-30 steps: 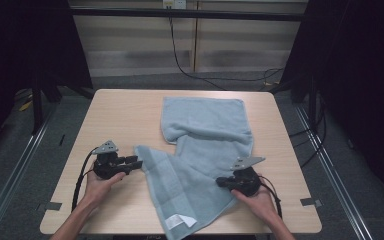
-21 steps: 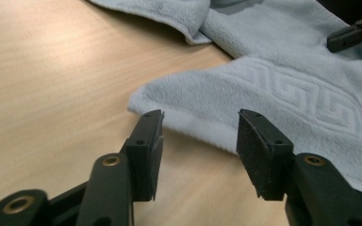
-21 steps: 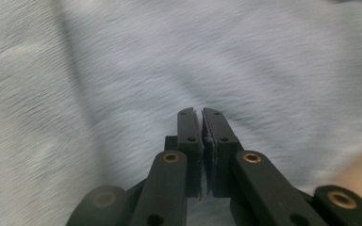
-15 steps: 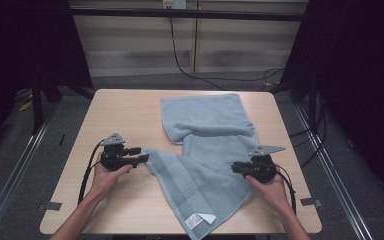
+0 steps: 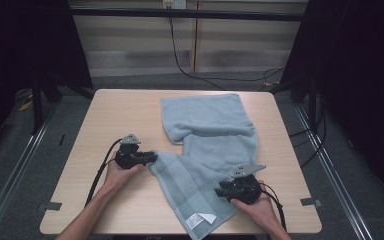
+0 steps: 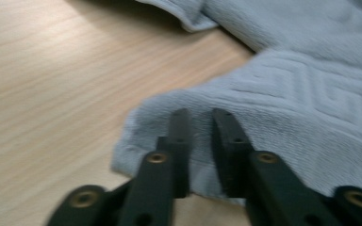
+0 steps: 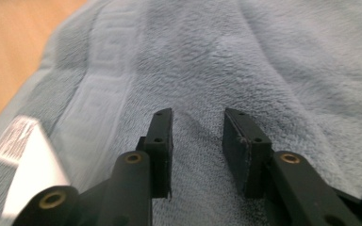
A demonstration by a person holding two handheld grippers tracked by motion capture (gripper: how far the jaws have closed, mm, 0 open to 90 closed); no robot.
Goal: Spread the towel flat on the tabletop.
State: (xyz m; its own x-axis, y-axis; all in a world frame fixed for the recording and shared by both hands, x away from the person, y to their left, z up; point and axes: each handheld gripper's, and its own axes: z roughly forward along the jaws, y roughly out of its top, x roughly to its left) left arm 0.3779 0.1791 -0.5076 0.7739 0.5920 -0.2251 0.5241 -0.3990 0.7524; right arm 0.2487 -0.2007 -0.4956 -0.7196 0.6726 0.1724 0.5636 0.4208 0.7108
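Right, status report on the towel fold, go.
Left claw open, jaws astride towel corner. Right claw open over towel near its label. Towel crumpled on table. Nothing in the way.

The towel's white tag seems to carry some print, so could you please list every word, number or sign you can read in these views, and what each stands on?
No text can be read.
White care tag at the near end of the light blue towel: faint grey print, too blurred to read.
Towel border: a woven key pattern, not lettering.
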